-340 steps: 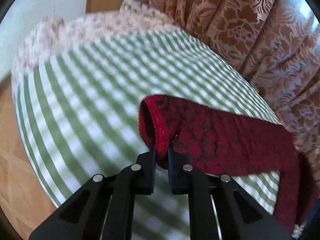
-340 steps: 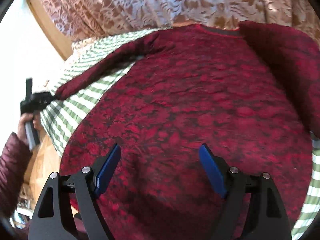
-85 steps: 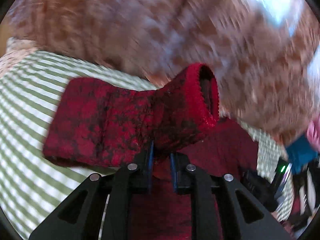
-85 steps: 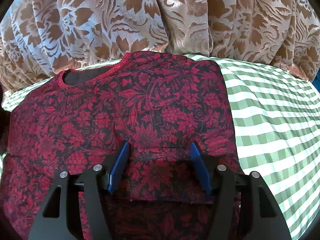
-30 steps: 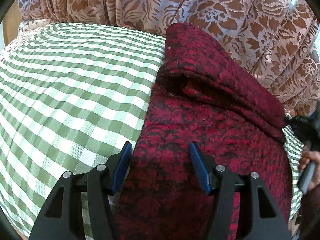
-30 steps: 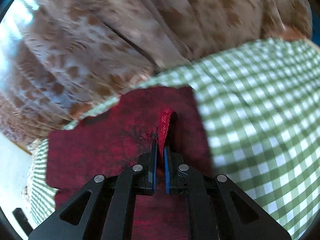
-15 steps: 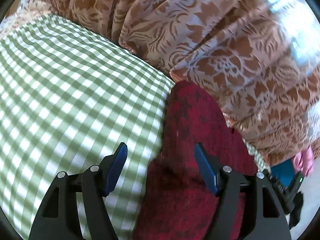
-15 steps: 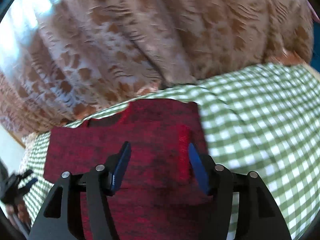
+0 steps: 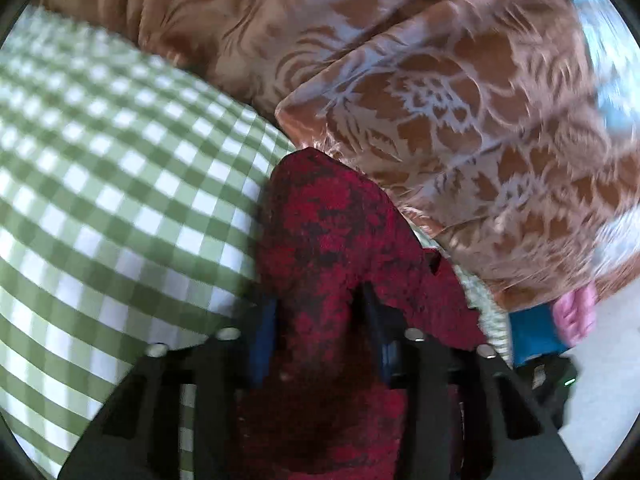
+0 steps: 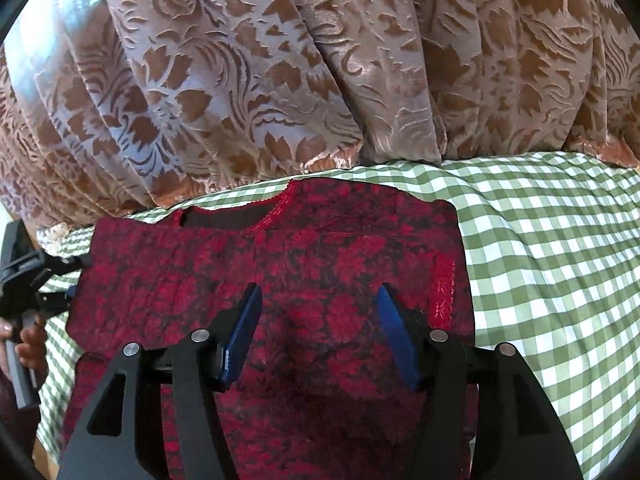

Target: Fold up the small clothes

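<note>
A dark red floral sweater point(image 10: 304, 280) lies flat on the green-and-white checked cloth point(image 10: 552, 280) that covers the surface, its neckline point(image 10: 236, 216) towards the brown patterned curtain point(image 10: 280, 72) hanging just behind. Both sleeves are folded in over the body, so the garment makes a rough rectangle, with a red cuff edge point(image 10: 442, 288) showing near its right side. My right tool point(image 10: 316, 332) hangs over the middle of the sweater, its blue pads point(image 10: 242, 336) standing well apart and gripping nothing. At the sweater's left edge my left tool point(image 9: 316, 336) is closing, a raised fold of the red knit point(image 9: 320, 240) standing up between its blue-lined fingers point(image 9: 262, 340); that view is blurred, and I cannot tell whether the pads press on the cloth yet. In the right wrist view, my left hand point(image 10: 28, 340) wraps the black handle of that tool at the far left of the frame, beside the garment's edge. Past the sweater in the left wrist view, something blue point(image 9: 532, 332) and something pink point(image 9: 576, 312) sit low at the right under the curtain's hem, too blurred to make out.
</note>
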A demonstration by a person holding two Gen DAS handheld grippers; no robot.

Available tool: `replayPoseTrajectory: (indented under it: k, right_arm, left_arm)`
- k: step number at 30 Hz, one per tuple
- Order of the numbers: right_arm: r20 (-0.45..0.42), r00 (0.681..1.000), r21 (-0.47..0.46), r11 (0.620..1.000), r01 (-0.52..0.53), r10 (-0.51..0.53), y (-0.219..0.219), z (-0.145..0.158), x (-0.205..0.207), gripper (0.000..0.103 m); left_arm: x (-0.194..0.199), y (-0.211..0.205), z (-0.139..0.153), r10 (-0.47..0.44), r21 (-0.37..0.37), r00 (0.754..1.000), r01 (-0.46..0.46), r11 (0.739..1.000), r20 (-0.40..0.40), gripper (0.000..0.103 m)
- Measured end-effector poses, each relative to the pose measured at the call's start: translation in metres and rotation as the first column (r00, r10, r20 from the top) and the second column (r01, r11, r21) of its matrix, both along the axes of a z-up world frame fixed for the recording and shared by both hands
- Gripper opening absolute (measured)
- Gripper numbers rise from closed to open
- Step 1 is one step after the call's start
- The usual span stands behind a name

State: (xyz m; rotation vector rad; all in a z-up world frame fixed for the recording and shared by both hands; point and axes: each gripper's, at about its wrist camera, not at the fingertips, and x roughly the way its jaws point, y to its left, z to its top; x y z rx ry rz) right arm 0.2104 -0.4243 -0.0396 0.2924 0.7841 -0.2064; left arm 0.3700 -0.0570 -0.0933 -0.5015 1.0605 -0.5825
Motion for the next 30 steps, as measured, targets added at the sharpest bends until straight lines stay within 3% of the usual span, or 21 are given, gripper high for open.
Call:
replayPoseTrajectory:
  k: [1,4,5,7,9,10,13,16,18,20,22,24,26,30]
  right_arm:
    - [0.002,1.0,-0.004,1.0,-0.007,0.007,0.002,0.0,0.0,0.059]
    - [-0.01,0.999,-0.013,0.999,-0.047,0.047,0.011,-0.008,0.002,0.059]
    - [-0.021,0.998,-0.017,0.998,-0.058,0.058,0.014,-0.011,0.003,0.059]
    - [-0.054,0.995,-0.041,0.996,-0.082,0.08,0.025,-0.025,0.007,0.064]
    - [-0.074,0.992,-0.123,0.986,-0.112,0.104,0.04,-0.04,0.01,0.067]
    - [-0.075,0.992,-0.143,0.984,-0.111,0.101,0.043,-0.042,0.011,0.068]
    - [-0.069,0.993,-0.123,0.987,-0.1,0.092,0.041,-0.045,0.012,0.068]
    - [-0.057,0.994,-0.115,0.988,-0.1,0.094,0.039,-0.047,0.011,0.068]
    - [-0.054,0.994,-0.117,0.988,-0.098,0.092,0.039,-0.047,0.01,0.068]
    - [-0.052,0.994,-0.115,0.989,-0.097,0.092,0.039,-0.047,0.011,0.068]
    - [-0.052,0.994,-0.12,0.988,-0.097,0.091,0.04,-0.046,0.011,0.068]
    - [-0.052,0.994,-0.122,0.988,-0.097,0.091,0.04,-0.046,0.011,0.068]
    - [-0.052,0.994,-0.123,0.988,-0.098,0.092,0.039,-0.047,0.011,0.068]
    - [-0.052,0.994,-0.123,0.987,-0.101,0.095,0.038,-0.047,0.011,0.068]
  left_arm:
    - [-0.003,-0.001,0.004,-0.003,0.017,1.0,0.003,1.0,0.03,0.026]
    - [-0.019,-0.007,0.017,-0.003,0.143,0.988,-0.019,0.989,0.153,0.024]
    - [-0.022,-0.012,0.016,-0.005,0.215,0.984,-0.035,0.976,0.179,0.024]
    - [-0.02,-0.026,0.001,-0.015,0.376,0.98,-0.062,0.924,0.199,0.027]
    - [-0.016,-0.034,-0.017,-0.013,0.452,0.98,-0.08,0.889,0.2,0.037]
    - [-0.016,-0.034,-0.019,0.001,0.462,0.978,-0.099,0.882,0.207,0.045]
    - [-0.017,-0.035,-0.013,0.043,0.487,0.973,-0.151,0.861,0.225,0.054]
    - [-0.036,-0.033,0.012,0.096,0.508,0.946,-0.25,0.824,0.31,0.054]
    - [-0.054,-0.03,0.026,0.097,0.496,0.928,-0.279,0.822,0.36,0.052]
    - [-0.077,-0.033,0.037,0.06,0.466,0.92,-0.252,0.848,0.388,0.051]
    - [-0.093,-0.038,0.036,0.011,0.471,0.924,-0.205,0.858,0.381,0.051]
    - [-0.098,-0.049,0.024,-0.039,0.513,0.934,-0.16,0.843,0.355,0.051]
    - [-0.095,-0.054,0.002,-0.059,0.571,0.947,-0.14,0.809,0.315,0.052]
    - [-0.089,-0.056,-0.004,-0.039,0.576,0.945,-0.164,0.801,0.324,0.053]
